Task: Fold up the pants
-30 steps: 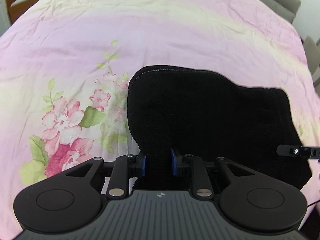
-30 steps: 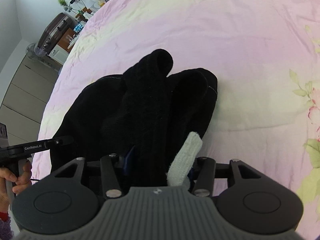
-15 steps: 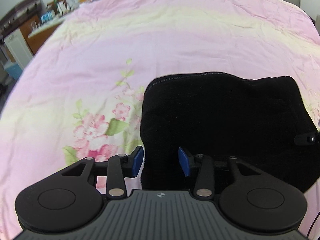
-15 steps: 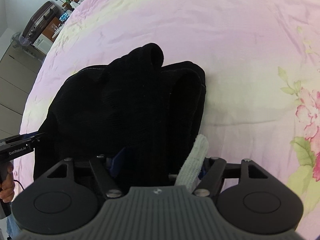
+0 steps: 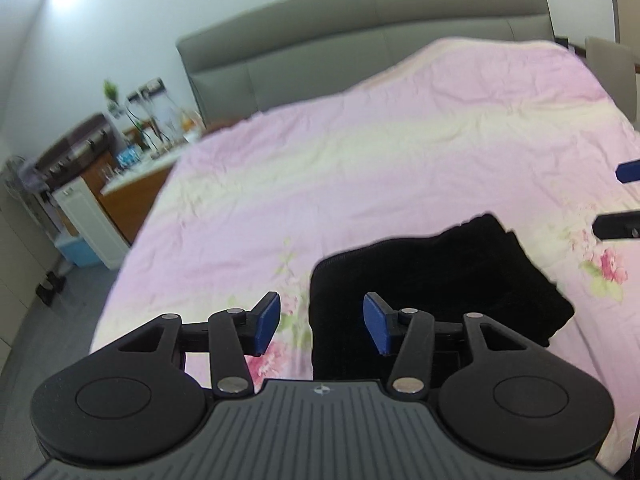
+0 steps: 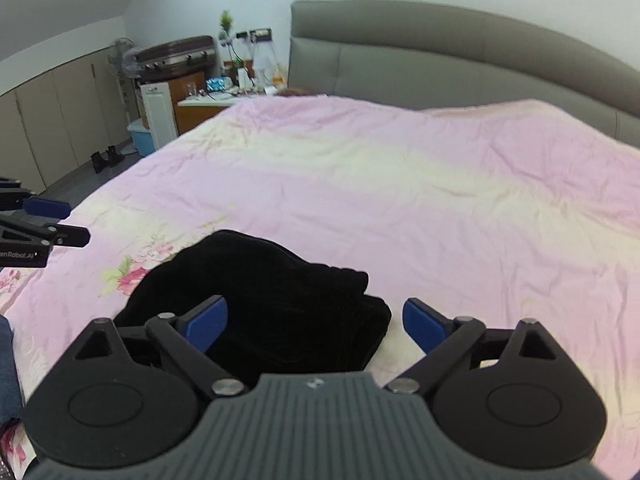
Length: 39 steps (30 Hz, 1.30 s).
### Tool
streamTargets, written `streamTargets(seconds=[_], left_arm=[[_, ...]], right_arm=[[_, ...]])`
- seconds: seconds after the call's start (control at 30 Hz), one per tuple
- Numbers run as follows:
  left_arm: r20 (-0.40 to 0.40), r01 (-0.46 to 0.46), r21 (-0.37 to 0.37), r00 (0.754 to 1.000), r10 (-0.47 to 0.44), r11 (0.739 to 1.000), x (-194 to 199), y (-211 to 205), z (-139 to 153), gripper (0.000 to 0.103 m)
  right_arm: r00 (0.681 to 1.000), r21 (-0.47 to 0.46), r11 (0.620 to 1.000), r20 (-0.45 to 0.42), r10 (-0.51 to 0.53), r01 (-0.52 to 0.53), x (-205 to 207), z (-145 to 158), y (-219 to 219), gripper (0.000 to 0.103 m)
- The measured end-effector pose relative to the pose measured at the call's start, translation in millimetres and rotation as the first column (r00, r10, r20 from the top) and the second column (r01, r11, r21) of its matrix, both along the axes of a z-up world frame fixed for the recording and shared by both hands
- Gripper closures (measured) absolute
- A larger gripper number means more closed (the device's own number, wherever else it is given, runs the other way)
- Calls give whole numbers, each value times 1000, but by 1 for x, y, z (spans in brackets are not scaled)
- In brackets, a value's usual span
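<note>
- Pants [image 5: 436, 284], black and folded into a compact bundle, lie on a pink floral bedsheet [image 5: 360, 152]; nothing grips them.
- Left gripper [image 5: 323, 322] hangs above the sheet with jaws parted and widening; its blue pads [image 5: 267, 322] press on nothing; the bundle's left edge shows in the gap between the jaws, lower down on the bed, and the rest spreads beyond and right of the right-hand jaw.
- Right gripper [image 6: 316, 322] is likewise released, jaws spreading wide; in its own view the bundle [image 6: 272, 304] sits below and just ahead of the gap, reaching past the left-hand jaw and stopping short of the right-hand one; bare sheet [image 6: 400, 184] lies under that right-hand jaw.
- Each tool shows at the edge of the other's view: the right gripper's tips [image 5: 624, 196] right of the bundle, the left gripper's tips [image 6: 48, 220] to its left; both are apart from the cloth.
- A grey padded headboard [image 6: 440, 52] stands well beyond both sets of jaws; a cluttered side cabinet [image 6: 200, 92] sits far left.
</note>
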<state>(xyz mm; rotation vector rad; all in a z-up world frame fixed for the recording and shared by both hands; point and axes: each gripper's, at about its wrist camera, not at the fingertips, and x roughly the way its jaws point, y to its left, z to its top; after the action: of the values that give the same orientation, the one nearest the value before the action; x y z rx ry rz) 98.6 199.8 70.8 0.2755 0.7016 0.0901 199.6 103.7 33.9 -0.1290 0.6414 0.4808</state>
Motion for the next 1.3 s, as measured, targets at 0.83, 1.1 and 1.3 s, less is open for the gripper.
streamTargets(seconds=[0.83, 1.1, 1.3], left_arm=[[274, -63, -122, 957, 95, 991, -152, -139, -27, 12], [154, -111, -146, 979, 134, 983, -149, -147, -65, 12], [103, -128, -145, 984, 144, 981, -150, -155, -81, 12]], right_arm=[[941, 117, 991, 324, -101, 66, -264, -3, -107, 5], [978, 141, 978, 124, -169, 151, -240, -51, -118, 5], [981, 105, 980, 75, -178, 170, -232, -68, -116, 5]])
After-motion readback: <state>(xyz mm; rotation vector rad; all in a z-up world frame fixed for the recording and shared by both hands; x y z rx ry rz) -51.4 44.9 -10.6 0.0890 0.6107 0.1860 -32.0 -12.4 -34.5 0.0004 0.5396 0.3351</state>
